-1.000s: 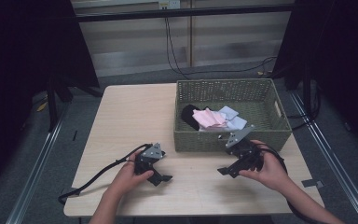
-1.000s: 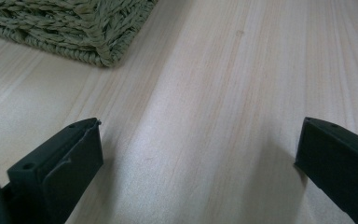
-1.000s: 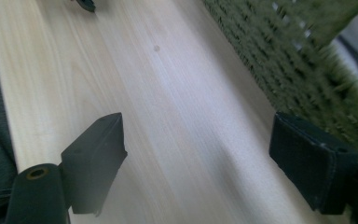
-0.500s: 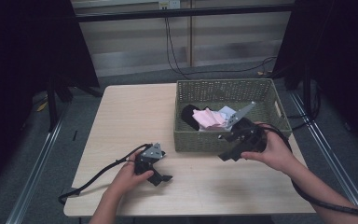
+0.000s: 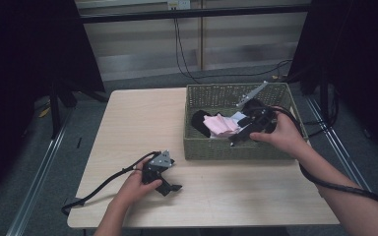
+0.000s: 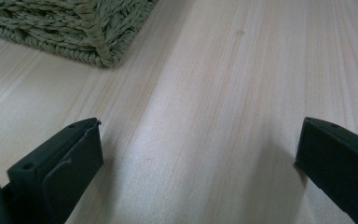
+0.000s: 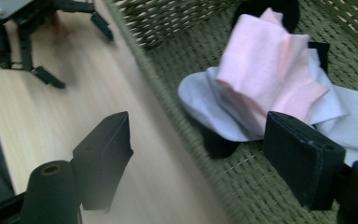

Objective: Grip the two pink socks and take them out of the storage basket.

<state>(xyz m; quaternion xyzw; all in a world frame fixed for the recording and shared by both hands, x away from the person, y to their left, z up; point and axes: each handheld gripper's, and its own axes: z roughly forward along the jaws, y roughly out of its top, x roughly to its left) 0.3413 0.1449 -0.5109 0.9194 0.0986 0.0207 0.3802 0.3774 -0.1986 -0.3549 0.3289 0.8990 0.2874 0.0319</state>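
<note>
I see my left hand-held gripper resting low on the tabletop at about 7 o'clock, its jaws spread wide with bare pale wood between them. In the left gripper view a corner of the woven basket sits at 11 o'clock, well apart from the jaws.

My right hand-held gripper hangs over the near wall of the basket at about 3 o'clock on the tabletop, tilted down toward the cloths inside. Its jaws stand wide and grip nothing — in the right gripper view 1 jaw is over the tabletop side of the basket wall, the other over the basket floor.

Inside the basket lies a small heap: a pink cloth on top, a pale lavender cloth under it, and something black at the heap's 9 o'clock edge. The pink cloth sits just beside the right jaws, not touching them as far as I can tell.
</note>
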